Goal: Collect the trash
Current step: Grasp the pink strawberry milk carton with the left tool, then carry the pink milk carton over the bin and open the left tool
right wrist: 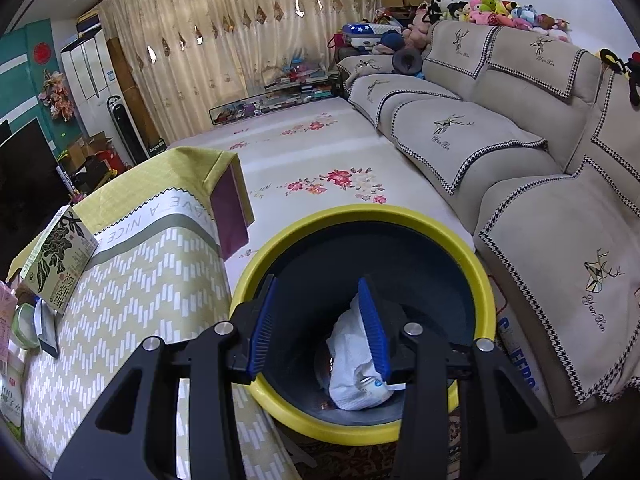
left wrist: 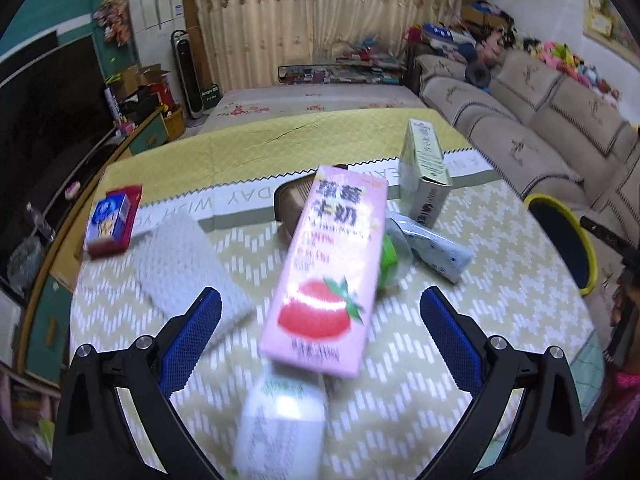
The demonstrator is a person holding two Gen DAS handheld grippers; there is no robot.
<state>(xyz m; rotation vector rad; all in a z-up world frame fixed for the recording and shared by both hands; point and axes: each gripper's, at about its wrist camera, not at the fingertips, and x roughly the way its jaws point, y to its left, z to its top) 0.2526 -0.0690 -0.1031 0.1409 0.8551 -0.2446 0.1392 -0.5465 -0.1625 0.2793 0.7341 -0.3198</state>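
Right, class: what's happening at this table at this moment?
A person is clearing trash with two tools. The right hand-held gripper hangs open over the yellow-rimmed bin, with a crumpled white wrapper in the bin. The left hand-held gripper is open around a pink milk carton on the table, not gripping it.

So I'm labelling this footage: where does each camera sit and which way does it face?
Left wrist: on the left hand-held gripper, aimed down at the yellow-patterned table, over a pink strawberry milk carton; its blue-padded fingers show, spread wide.
Right wrist: on the right hand-held gripper, aimed down into the yellow-rimmed dark bin holding crumpled white paper; its fingers show.
Shared: bin, table, green leaf-print box, sofa, curtains.
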